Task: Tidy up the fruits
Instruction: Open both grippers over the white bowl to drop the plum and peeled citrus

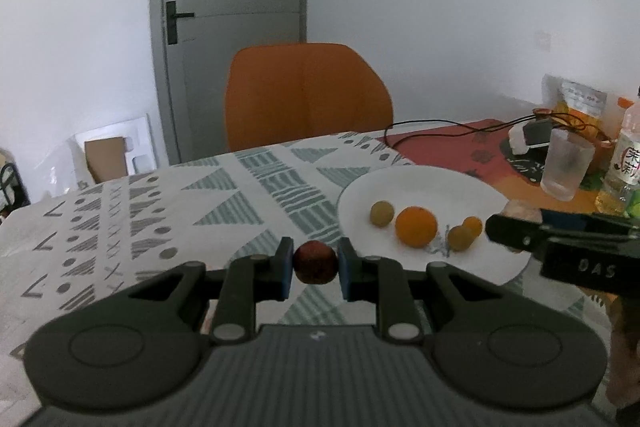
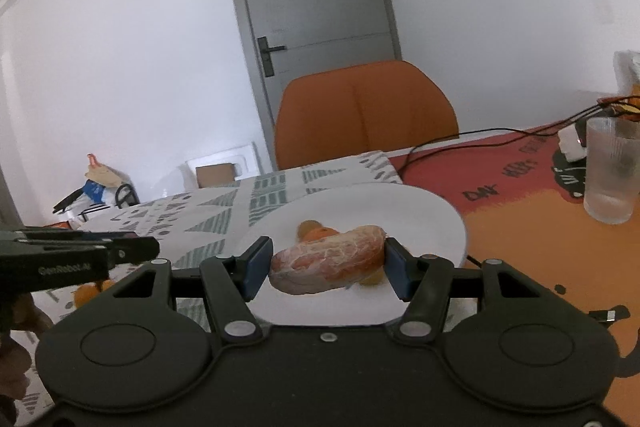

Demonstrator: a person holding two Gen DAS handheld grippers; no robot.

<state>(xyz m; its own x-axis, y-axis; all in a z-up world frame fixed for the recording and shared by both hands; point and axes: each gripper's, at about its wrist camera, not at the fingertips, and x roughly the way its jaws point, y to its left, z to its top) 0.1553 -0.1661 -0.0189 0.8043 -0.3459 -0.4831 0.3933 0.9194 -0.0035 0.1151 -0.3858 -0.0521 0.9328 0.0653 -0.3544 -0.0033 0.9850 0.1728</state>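
My left gripper [image 1: 315,263] is shut on a small dark red fruit [image 1: 315,262] and holds it above the patterned tablecloth, left of the white plate [image 1: 400,183]. On the plate lie an orange [image 1: 416,231], two greenish-yellow small fruits [image 1: 381,213] and a small orange fruit [image 1: 473,225]. My right gripper [image 2: 327,267] is shut on a peeled pinkish citrus piece [image 2: 328,264] and holds it over the plate [image 2: 420,211]. The right gripper also shows in the left wrist view [image 1: 520,235] at the plate's right edge.
A ribbed glass [image 1: 566,165] stands right of the plate, with a drink bottle [image 1: 626,163], a charger and cables behind it. An orange chair [image 1: 306,95] stands at the table's far side. A small orange fruit [image 2: 86,294] lies on the cloth under the left gripper.
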